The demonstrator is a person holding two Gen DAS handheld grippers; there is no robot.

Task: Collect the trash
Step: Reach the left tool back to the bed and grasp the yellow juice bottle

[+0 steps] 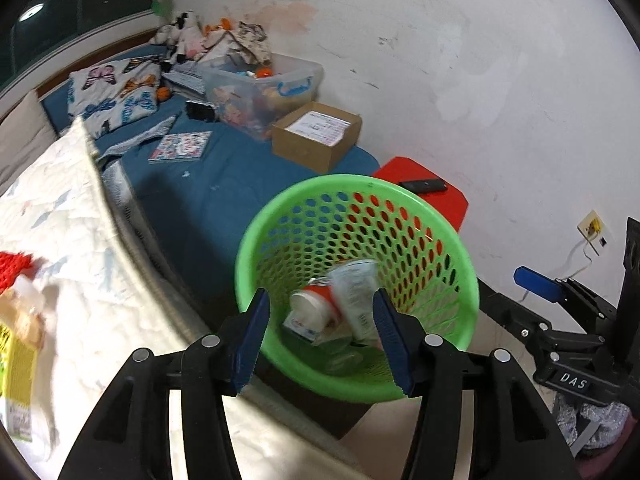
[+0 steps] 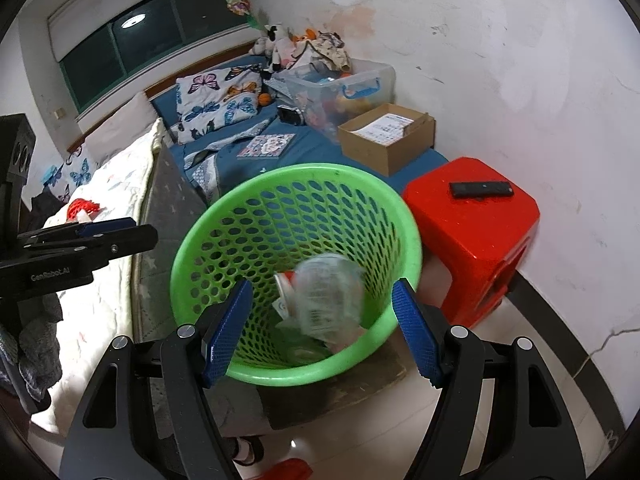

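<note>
Bedroom, blue-sheeted bed (image 2: 316, 148) along white wall. Green basket (image 1: 436, 216) beside red stool (image 2: 472, 216), holds a blurred plastic cup (image 1: 354, 296) and a red-white cup (image 1: 316, 304). Left gripper (image 1: 320, 332) spread, empty, over basket. Right gripper (image 2: 320, 324) spread, jaws outside basket rim, not visibly pressing.

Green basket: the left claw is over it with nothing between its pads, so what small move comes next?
Probably lift the left claw clear of the green basket. Its pads are apart and empty, and a blurred wrapper is already inside with a red-and-white cup. More litter lies on the quilt.
</note>
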